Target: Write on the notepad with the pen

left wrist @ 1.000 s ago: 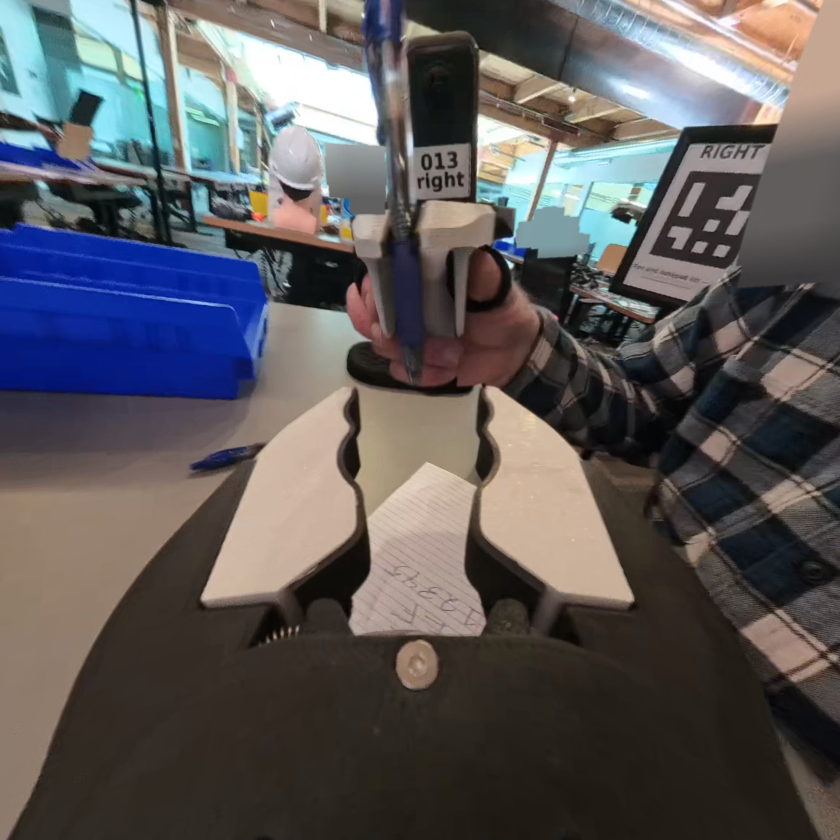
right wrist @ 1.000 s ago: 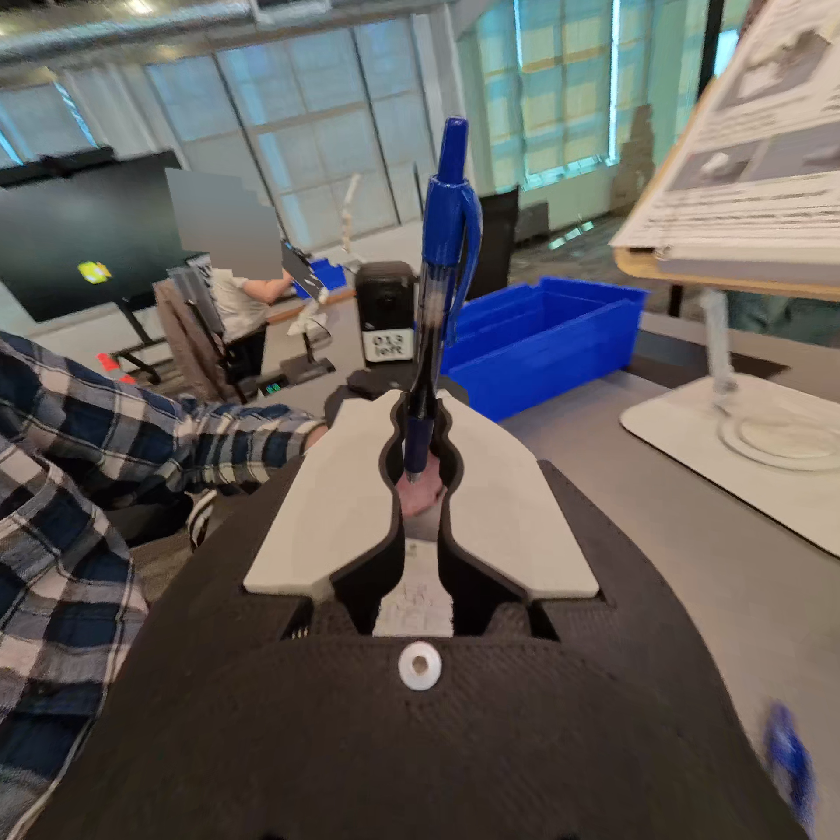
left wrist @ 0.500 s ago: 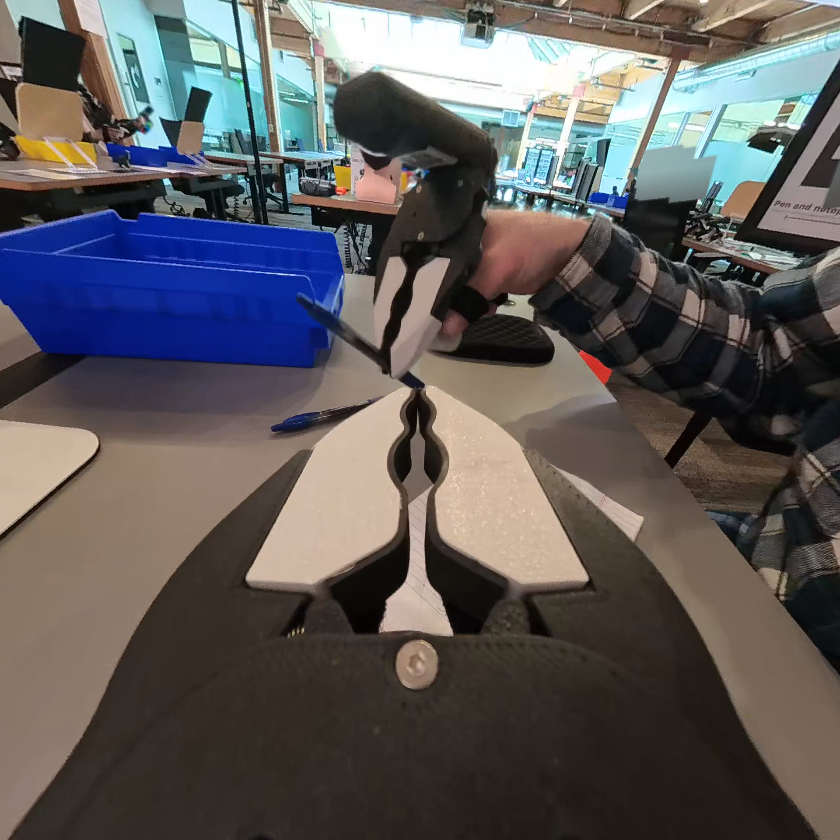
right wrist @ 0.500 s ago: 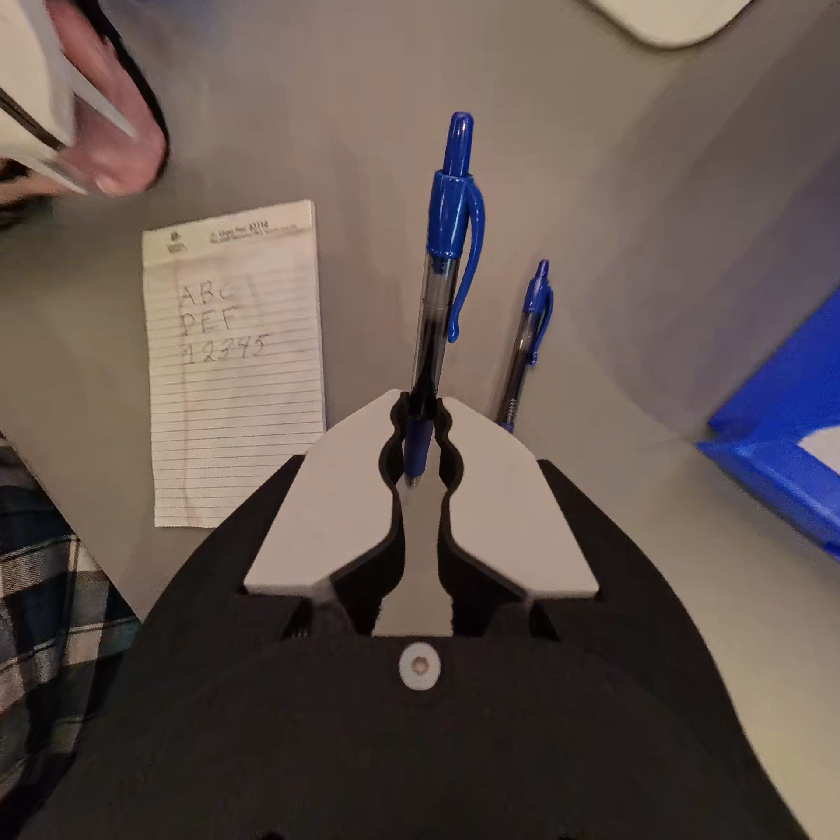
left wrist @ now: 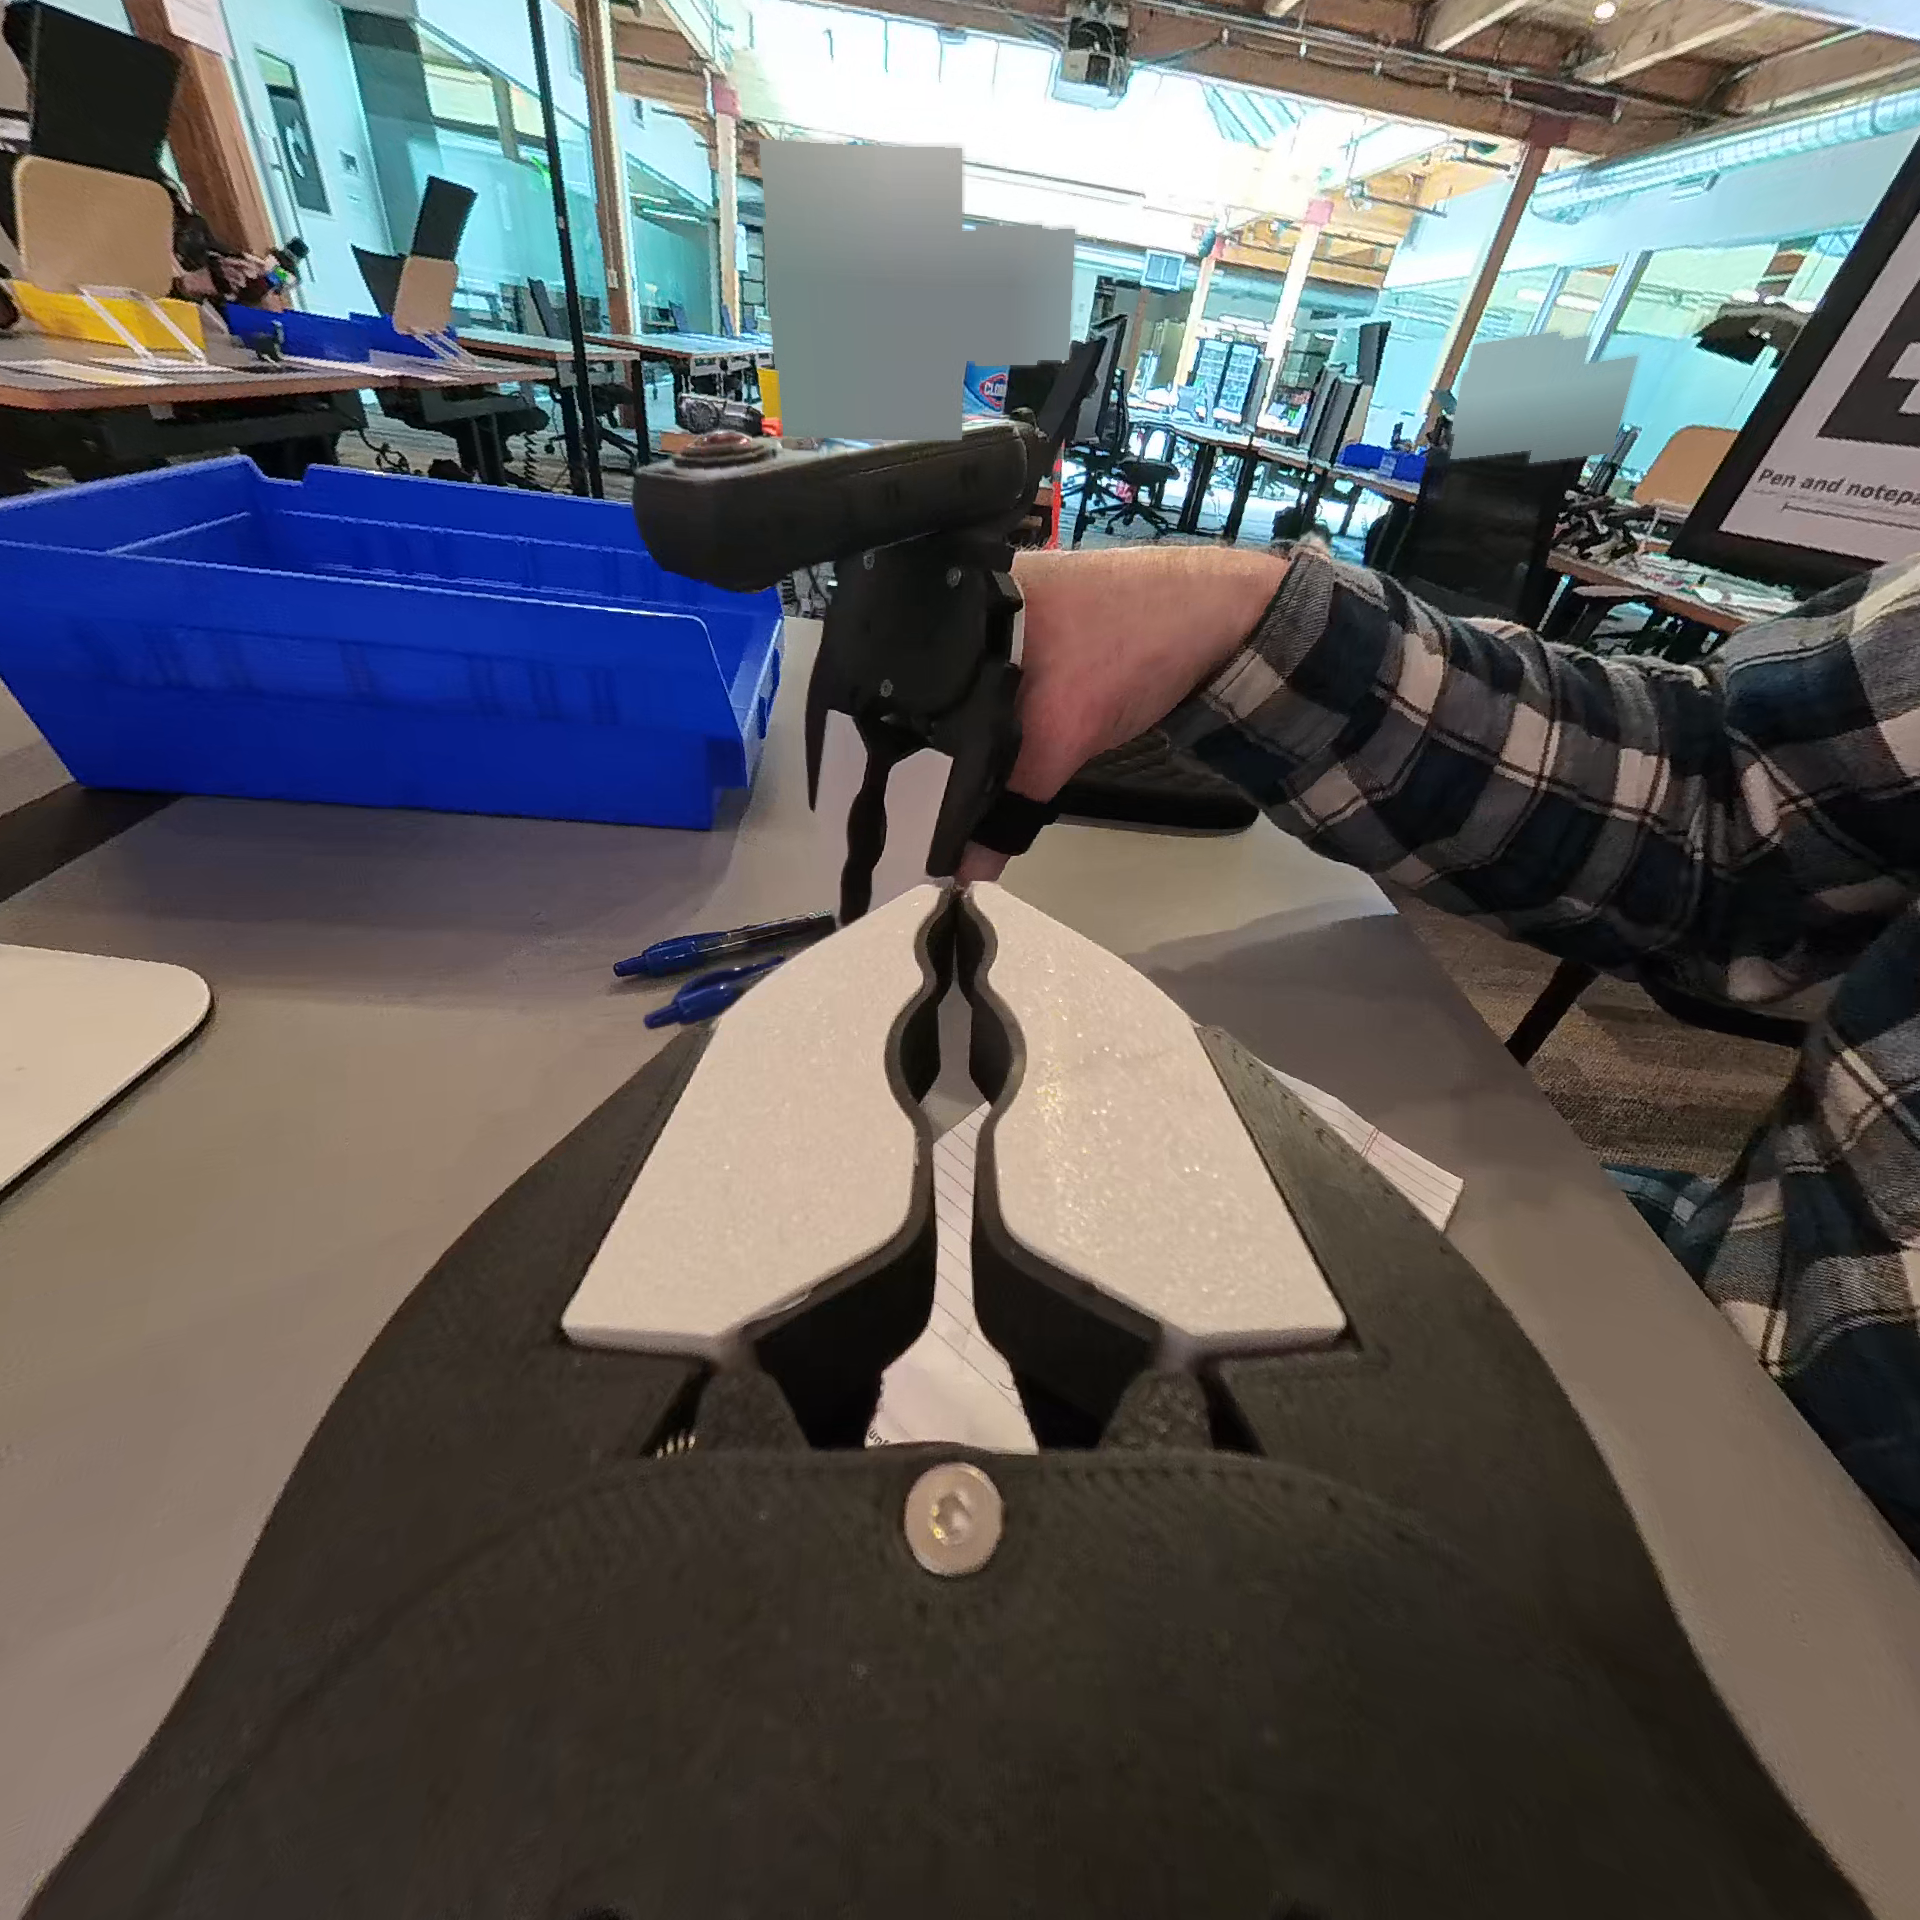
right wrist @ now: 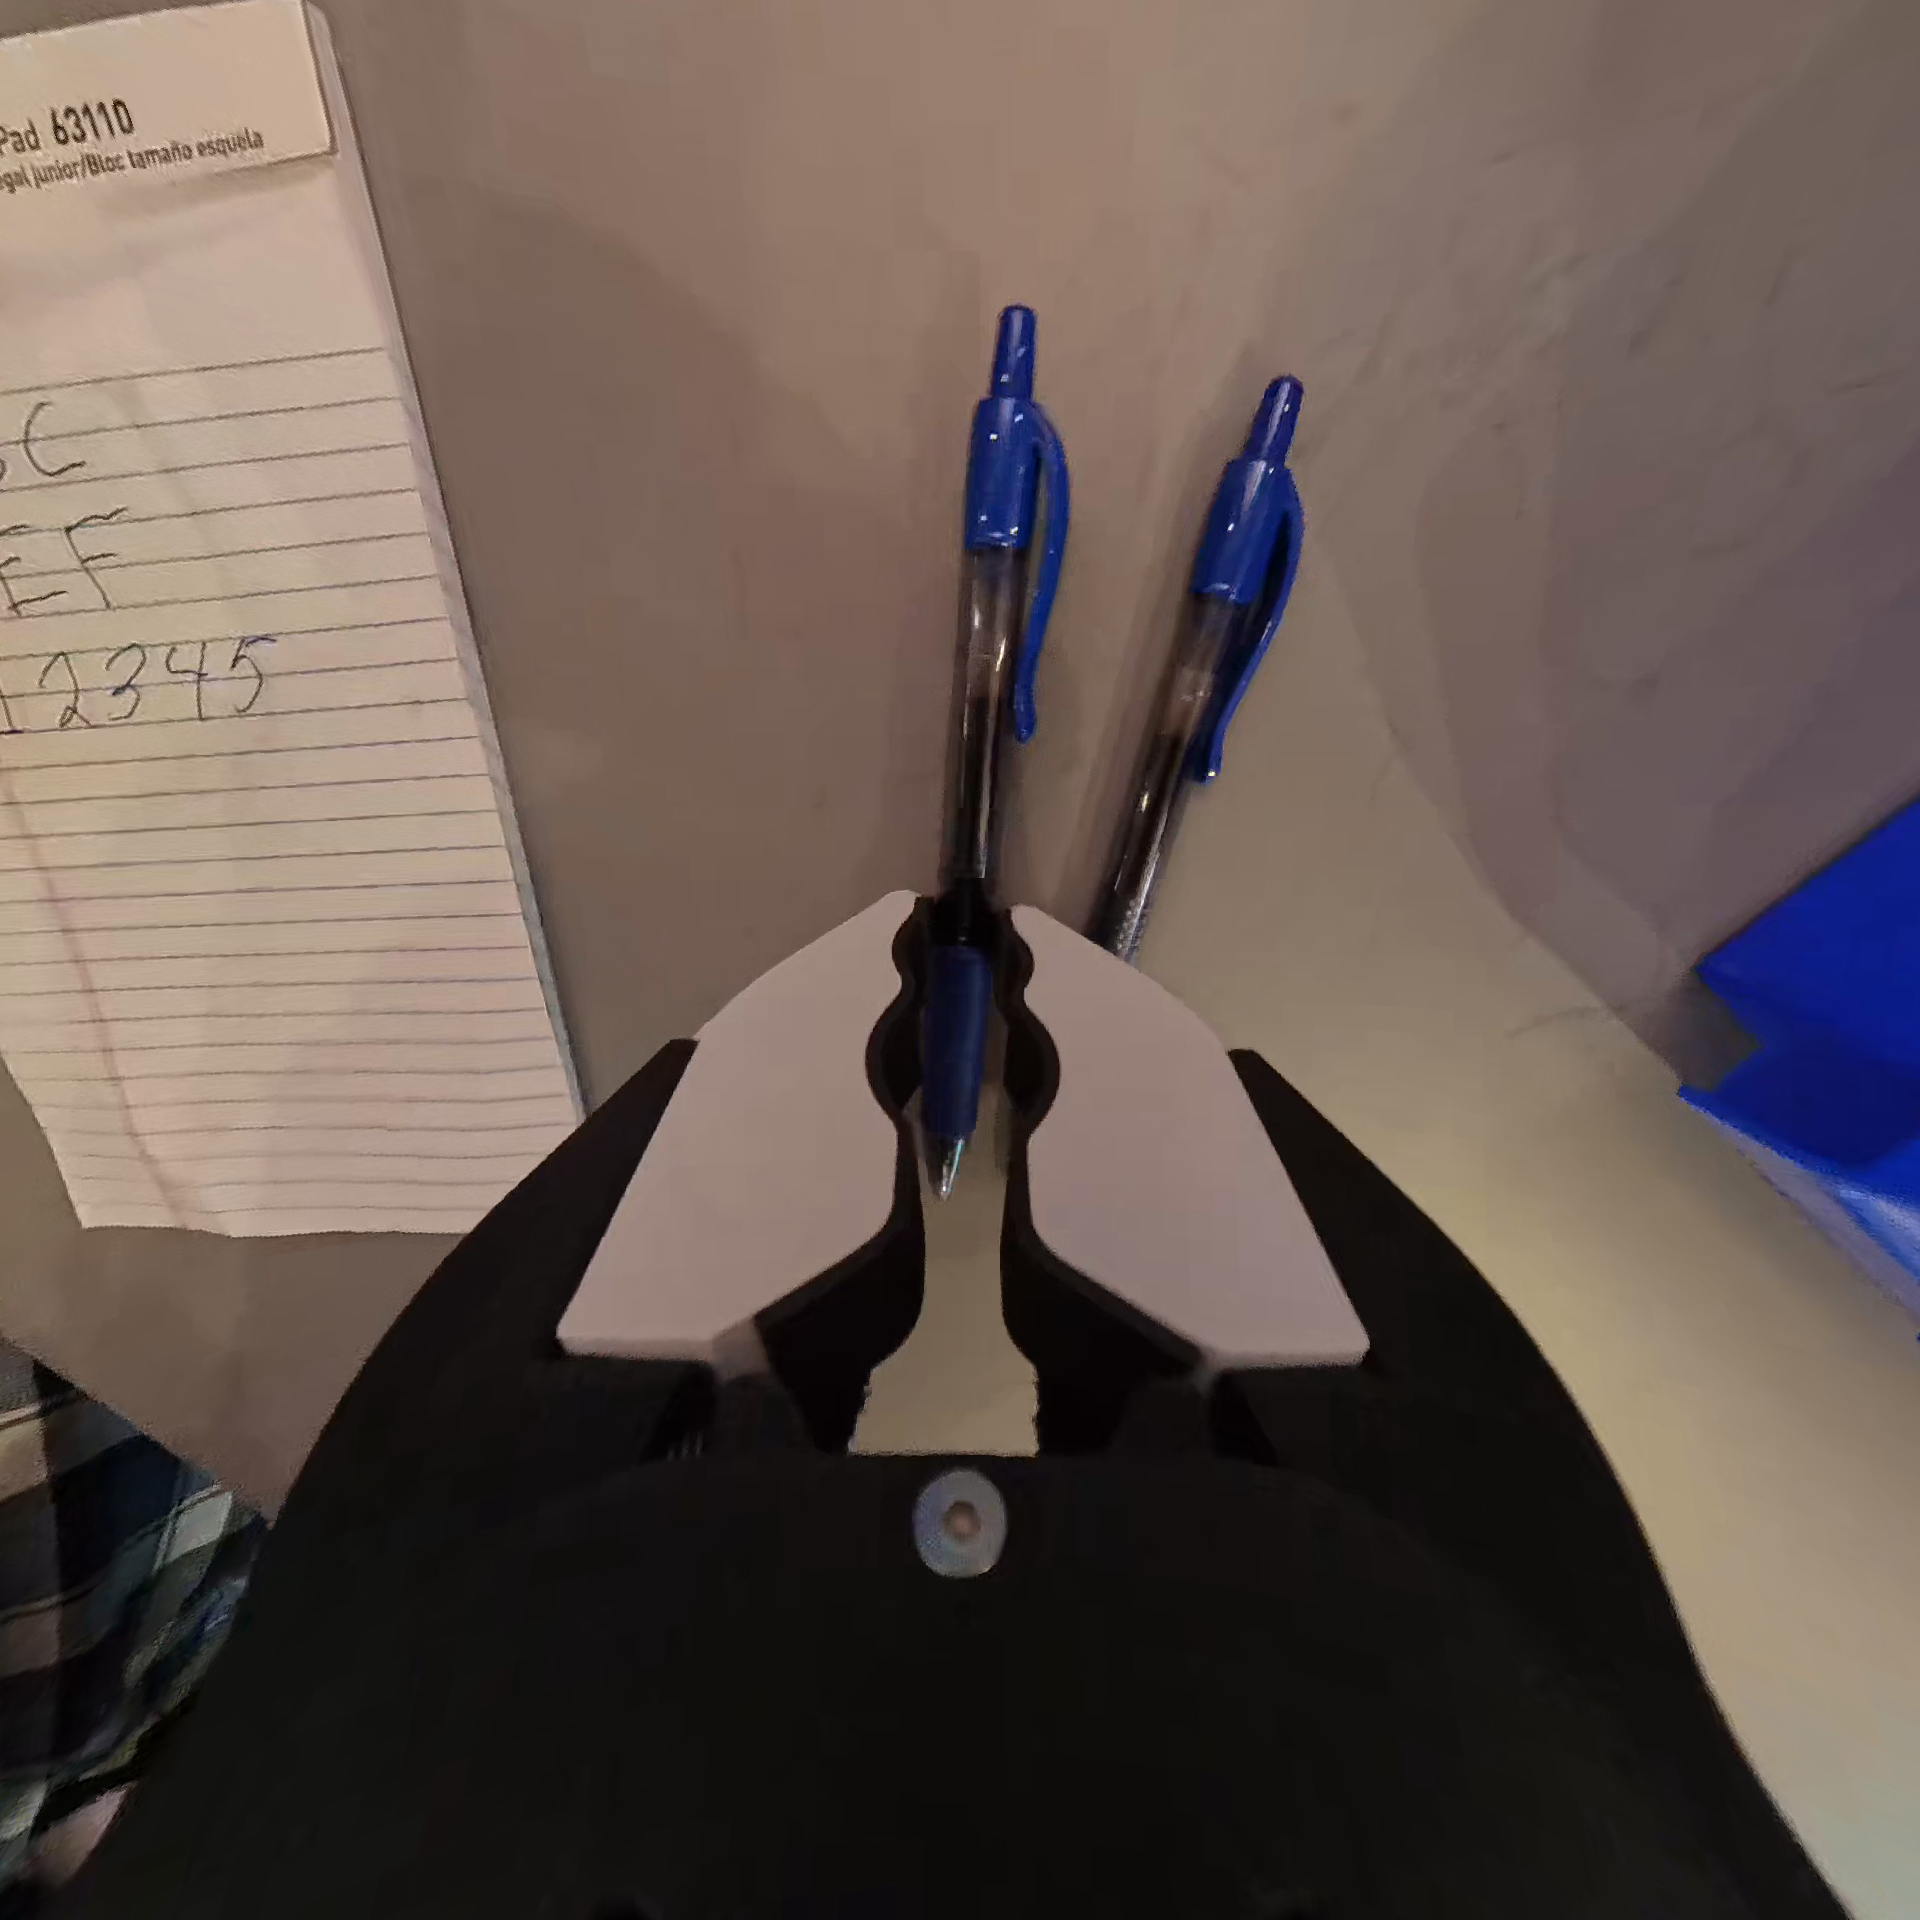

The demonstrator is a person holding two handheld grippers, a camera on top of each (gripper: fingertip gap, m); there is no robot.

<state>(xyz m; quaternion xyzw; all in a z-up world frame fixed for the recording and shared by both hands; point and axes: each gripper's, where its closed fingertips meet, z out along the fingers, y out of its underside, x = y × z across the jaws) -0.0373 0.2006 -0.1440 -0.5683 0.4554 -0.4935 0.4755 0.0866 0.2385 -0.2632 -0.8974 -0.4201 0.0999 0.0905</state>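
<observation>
The lined notepad (right wrist: 239, 883) lies on the grey table with handwriting on its upper lines; in the left wrist view one corner (left wrist: 1382, 1164) pokes out under my left gripper. My left gripper (left wrist: 954, 896) is shut and empty just above the pad. A blue pen (right wrist: 997, 582) lies flat on the table, its grip end between the fingers of my right gripper (right wrist: 964, 909). Those jaws stand slightly apart around it. A second blue pen (right wrist: 1236, 603) lies beside it on the right. The right gripper (left wrist: 902, 894) points down at the table.
A blue bin (left wrist: 395, 665) stands at the back left of the table; a corner of it (right wrist: 1839, 987) shows in the right wrist view. A white base plate (left wrist: 73, 1039) lies at the left edge. A plaid sleeve (left wrist: 1507, 748) reaches in from the right, where the table ends. Tip to tip, the grippers are about 20 cm apart.
The right gripper swung down from upright and lowered the pen flat onto the table beside the second pen; its jaws loosened. The left gripper closed and stays over the notepad.
</observation>
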